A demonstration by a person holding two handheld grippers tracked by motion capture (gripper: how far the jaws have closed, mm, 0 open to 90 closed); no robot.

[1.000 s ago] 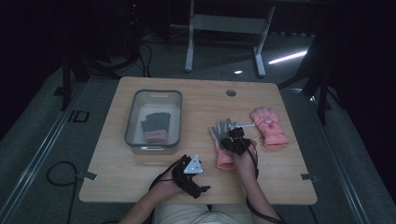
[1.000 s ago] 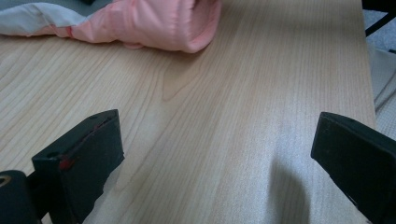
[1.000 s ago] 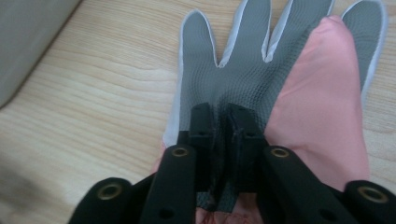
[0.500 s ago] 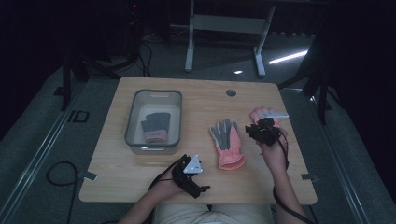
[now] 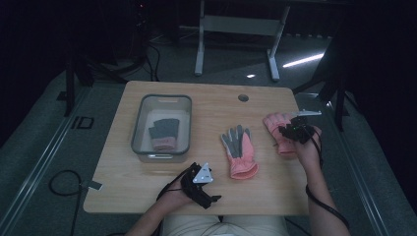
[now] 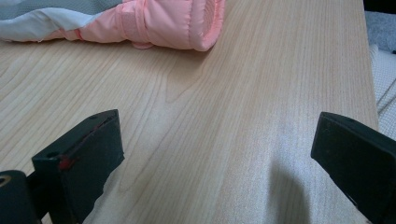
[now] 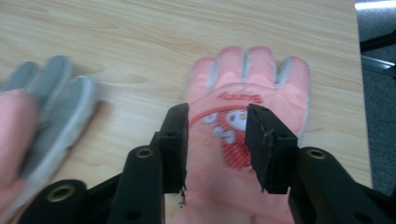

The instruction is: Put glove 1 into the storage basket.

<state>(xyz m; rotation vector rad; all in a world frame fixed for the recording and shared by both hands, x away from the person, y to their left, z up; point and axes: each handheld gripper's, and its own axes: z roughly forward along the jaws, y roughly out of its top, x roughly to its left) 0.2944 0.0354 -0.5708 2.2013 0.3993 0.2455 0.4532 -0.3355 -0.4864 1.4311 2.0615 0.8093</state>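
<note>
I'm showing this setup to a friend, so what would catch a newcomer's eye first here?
Two pink gloves stand out on the pale wooden table: the palm-up glove near the middle and the cartoon-printed glove at the right edge. The right gripper hovers over the printed one, jaws just opening, nothing gripped. On the left, a clear bin holds a grey-and-pink glove.

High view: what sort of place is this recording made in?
Probably a dim lab or recording studio: a light wooden table on grey carpeted floor, a metal stand frame behind, and a loose black cable.
</note>
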